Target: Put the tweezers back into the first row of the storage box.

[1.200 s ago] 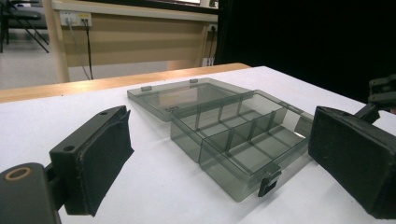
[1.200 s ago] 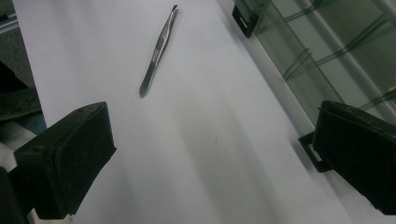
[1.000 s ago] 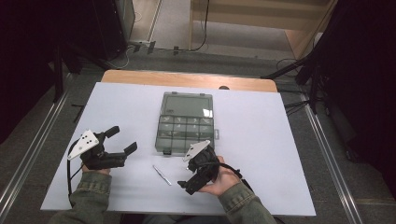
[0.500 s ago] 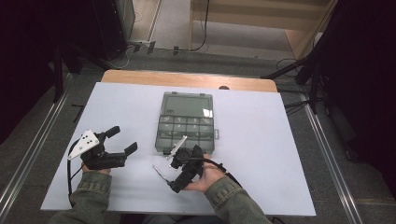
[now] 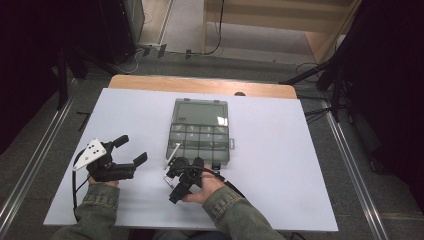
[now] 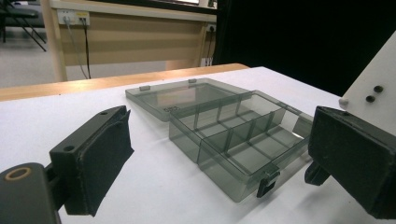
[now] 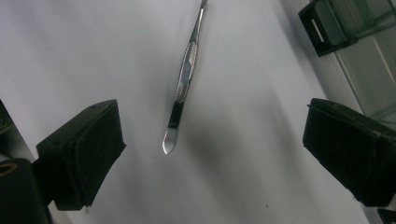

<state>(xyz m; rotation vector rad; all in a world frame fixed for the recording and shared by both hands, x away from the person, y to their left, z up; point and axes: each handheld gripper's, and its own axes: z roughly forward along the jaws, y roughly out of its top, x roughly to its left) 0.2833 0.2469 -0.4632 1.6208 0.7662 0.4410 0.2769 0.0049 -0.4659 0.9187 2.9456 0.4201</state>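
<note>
Up close, right gripper (image 7: 210,154) spread, closing over tweezers (image 7: 184,81); overhead probably hides them.

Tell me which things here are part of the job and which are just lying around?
Part of the job:
- metal tweezers, lying on the table between the open right tongs
- smoky plastic compartment box, lid open

Just lying around:
- white table
- cables on the floor
- left tongs, open, holding nothing

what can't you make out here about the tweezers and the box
- Tweezers: tip cut off by the top edge of the right gripper view; in the high view the right gripper covers them.
- Compartment box: contents too small in the high view; left gripper jaw hides its right corner.
</note>
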